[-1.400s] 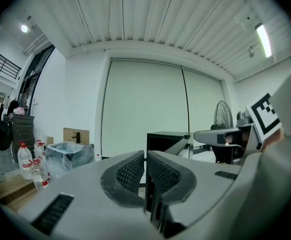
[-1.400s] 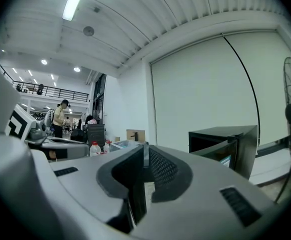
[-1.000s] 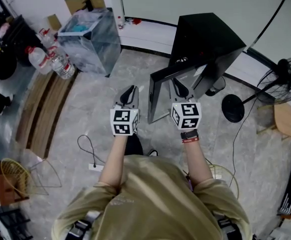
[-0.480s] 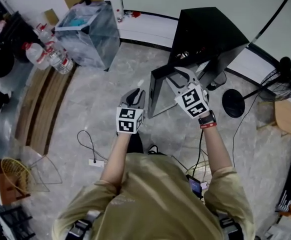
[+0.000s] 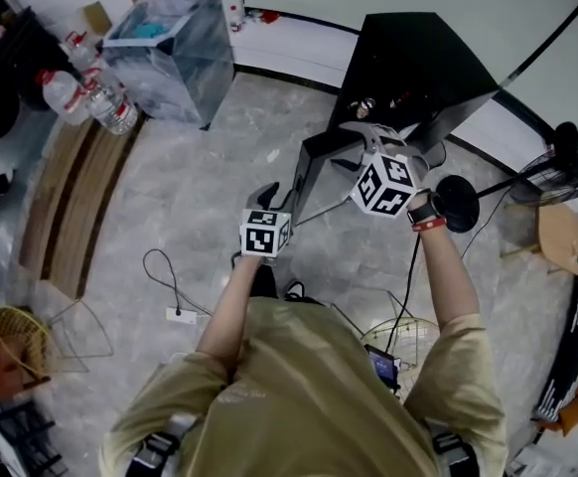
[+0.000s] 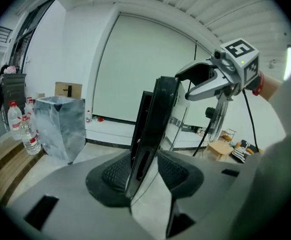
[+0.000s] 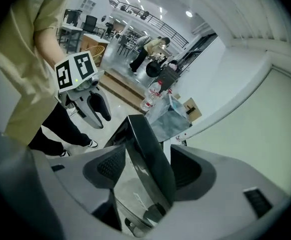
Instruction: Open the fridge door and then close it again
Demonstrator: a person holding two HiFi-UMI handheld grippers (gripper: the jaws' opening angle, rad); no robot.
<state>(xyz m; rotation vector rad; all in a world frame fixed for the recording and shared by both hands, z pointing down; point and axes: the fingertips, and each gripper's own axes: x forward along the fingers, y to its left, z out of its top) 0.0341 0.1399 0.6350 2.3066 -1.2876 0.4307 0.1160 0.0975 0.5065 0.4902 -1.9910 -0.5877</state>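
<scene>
While both my forearms reach out ahead of my torso, my left gripper [image 5: 267,195] sits low at the free edge of the fridge door [image 5: 312,179]. My right gripper [image 5: 355,145] is farther out and higher, rolled so its marker cube [image 5: 383,182] tilts, over the door's top corner. The door stands ajar from the black fridge [image 5: 413,63].

Both sets of jaws have just been opening.
- Left gripper view: jaws apart, door edge upright between the pads [image 6: 114,171], with a gap on the right side. Door's lower end is cut off behind the gripper body.
- Right gripper view: jaws spread wide, door's top corner between them, unclamped.
- Head view: neither jaw gap is readable, and the fridge interior is too dark to make out.
</scene>
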